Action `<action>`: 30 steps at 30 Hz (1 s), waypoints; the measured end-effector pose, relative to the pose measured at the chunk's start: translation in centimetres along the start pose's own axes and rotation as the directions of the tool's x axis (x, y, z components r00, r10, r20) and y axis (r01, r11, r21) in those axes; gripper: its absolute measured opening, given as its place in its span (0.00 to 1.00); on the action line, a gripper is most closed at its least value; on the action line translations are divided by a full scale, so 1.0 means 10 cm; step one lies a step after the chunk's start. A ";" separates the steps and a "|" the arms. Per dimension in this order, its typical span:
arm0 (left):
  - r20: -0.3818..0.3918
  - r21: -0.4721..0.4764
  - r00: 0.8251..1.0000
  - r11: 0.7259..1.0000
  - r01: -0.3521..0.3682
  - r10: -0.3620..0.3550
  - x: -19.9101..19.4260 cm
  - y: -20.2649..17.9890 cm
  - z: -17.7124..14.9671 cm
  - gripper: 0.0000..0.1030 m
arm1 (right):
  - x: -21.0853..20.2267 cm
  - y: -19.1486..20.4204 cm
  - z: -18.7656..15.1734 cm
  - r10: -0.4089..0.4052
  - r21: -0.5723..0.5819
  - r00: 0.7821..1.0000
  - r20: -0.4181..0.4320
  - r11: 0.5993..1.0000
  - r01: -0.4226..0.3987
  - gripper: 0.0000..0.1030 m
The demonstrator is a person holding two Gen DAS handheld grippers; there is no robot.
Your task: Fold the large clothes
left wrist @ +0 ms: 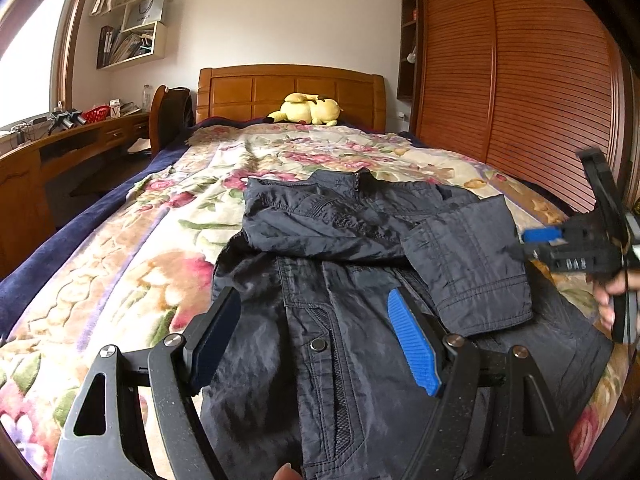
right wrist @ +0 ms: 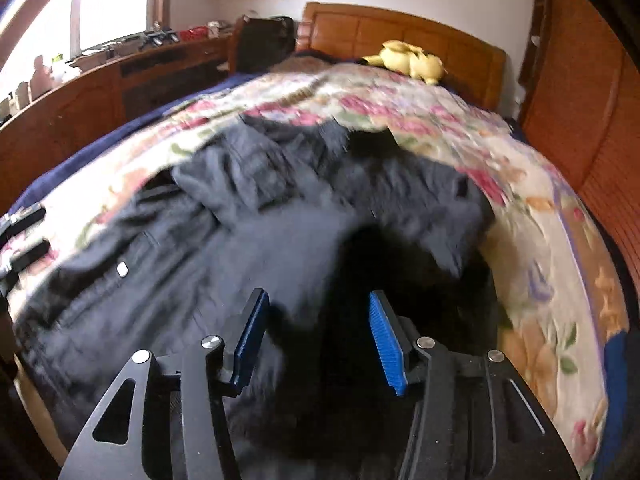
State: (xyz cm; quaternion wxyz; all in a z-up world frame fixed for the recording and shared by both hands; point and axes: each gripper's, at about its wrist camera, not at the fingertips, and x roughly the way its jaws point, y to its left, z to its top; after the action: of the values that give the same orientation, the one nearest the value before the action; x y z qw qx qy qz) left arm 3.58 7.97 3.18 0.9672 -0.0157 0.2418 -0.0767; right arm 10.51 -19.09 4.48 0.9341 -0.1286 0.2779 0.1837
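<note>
hovering over the lower front of the dark jacket (left wrist: 320, 280), the left gripper (left wrist: 316, 336) is standing with its jaws wide apart and nothing between the pads; the cloth is lying under them, not pinched. the right gripper (right wrist: 316, 340) is also standing with its jaws apart and no cloth in the gap, above the right half of the jacket (right wrist: 248, 240); its view is blurred, so fine detail there is not clear.

just ahead of the left gripper, the right sleeve (left wrist: 468, 264) is already lying folded across the chest, its cuff pointing toward the tongs. i am judging that the sleeve fold is done and the next step is the other sleeve or a side fold. that is calling for a pinch at a free edge, probably the left shoulder edge (left wrist: 252, 216), far ahead and left of the left gripper.

beyond the jacket, the floral blanket (left wrist: 132, 264) is giving much open room on the left and ahead. the plush toy (left wrist: 308, 110) is sitting well apart, at the headboard (left wrist: 292, 88). on the right, the bed edge and the wardrobe (left wrist: 520, 80) are near, so less room there.
</note>
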 end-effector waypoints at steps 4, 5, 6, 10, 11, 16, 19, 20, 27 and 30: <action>0.004 0.017 1.000 1.000 -0.004 0.004 -0.02 -0.03 0.00 0.75 | -0.05 -0.03 -0.20 -0.029 0.013 1.000 0.007 0.999 0.029 0.52; 0.009 0.017 1.000 1.000 -0.005 0.005 -0.02 -0.04 0.00 0.75 | -0.03 -0.02 -0.25 -0.041 0.008 0.999 0.006 0.999 0.041 0.52; 0.012 0.016 1.000 1.000 -0.004 0.004 -0.03 -0.05 0.00 0.75 | -0.03 -0.01 -0.28 -0.053 0.011 0.999 0.007 0.999 0.053 0.52; 0.007 0.033 1.000 0.999 -0.008 0.008 -0.03 -0.14 -0.03 0.75 | -0.15 -0.01 -0.42 -0.067 0.045 0.997 0.032 0.997 0.066 0.52; 0.010 0.043 1.000 0.999 -0.014 0.013 -0.03 -0.16 -0.04 0.75 | -0.17 0.00 -0.46 -0.079 0.048 0.996 0.038 0.996 0.077 0.52; 0.006 0.039 1.000 0.999 -0.020 0.020 -0.05 -0.22 -0.08 0.75 | -0.14 0.06 -0.70 -0.122 0.031 0.993 -0.006 0.992 0.122 0.52; -0.001 0.031 1.000 0.999 -0.024 0.024 -0.07 -0.24 -0.12 0.75 | -0.13 0.02 -0.78 -0.125 0.047 0.992 -0.023 0.991 0.126 0.57; -0.001 0.031 1.000 0.999 -0.027 0.027 -0.08 -0.24 -0.13 0.75 | -0.13 0.01 -0.79 -0.119 0.054 0.993 -0.026 0.991 0.120 0.62; -0.003 0.037 0.999 0.999 -0.037 0.038 -0.18 -0.34 -0.21 0.75 | -0.15 -0.14 -0.94 -0.161 0.064 0.986 -0.044 0.984 0.164 0.81; -0.012 0.016 1.000 1.000 -0.005 0.006 -0.21 -0.44 -0.22 0.75 | -0.12 -0.21 -1.03 -0.124 0.106 0.992 -0.040 0.986 0.127 0.81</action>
State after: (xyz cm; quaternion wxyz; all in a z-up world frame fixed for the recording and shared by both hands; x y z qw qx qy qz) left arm 0.07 4.02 2.50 0.9660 -0.0066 0.2472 -0.0761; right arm 5.62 -24.78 -2.93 0.9447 -0.0980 0.2942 0.1071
